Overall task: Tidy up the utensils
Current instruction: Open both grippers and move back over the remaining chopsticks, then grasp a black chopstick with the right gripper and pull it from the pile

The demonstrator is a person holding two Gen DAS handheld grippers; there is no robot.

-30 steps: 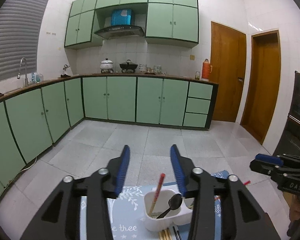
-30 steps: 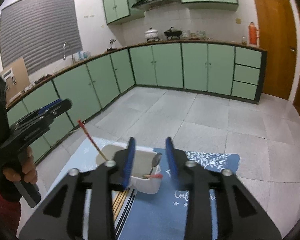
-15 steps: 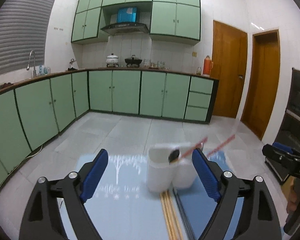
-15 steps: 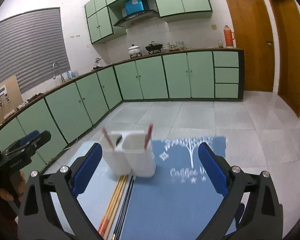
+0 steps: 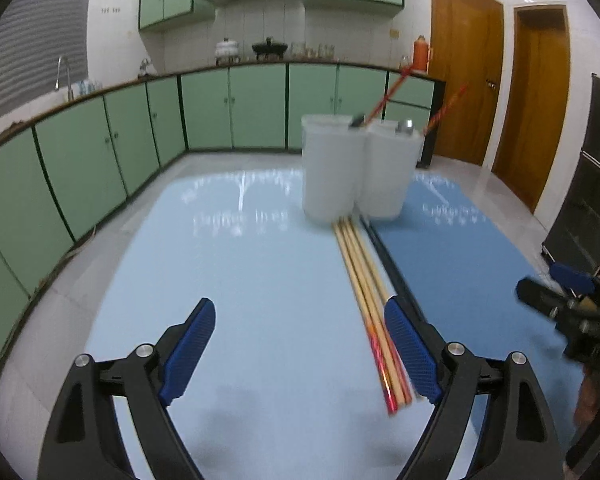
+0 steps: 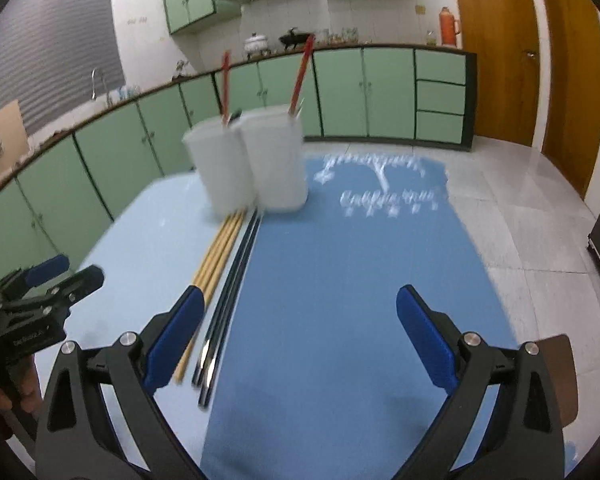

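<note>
Two placemats — light blue mat (image 5: 236,280), darker mat (image 6: 360,280) — bear holder (image 6: 248,164), chopsticks (image 6: 220,248).

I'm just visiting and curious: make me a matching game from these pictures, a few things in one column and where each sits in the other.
1. red chopsticks
2. wooden chopsticks
3. black chopsticks
4. left gripper

A. flat, beside the dark blue mat's edge
B. standing in the white holder
C. open, above the light blue mat
D. flat on the light blue mat

Pairs: 1-B, 2-D, 3-A, 4-C
</note>
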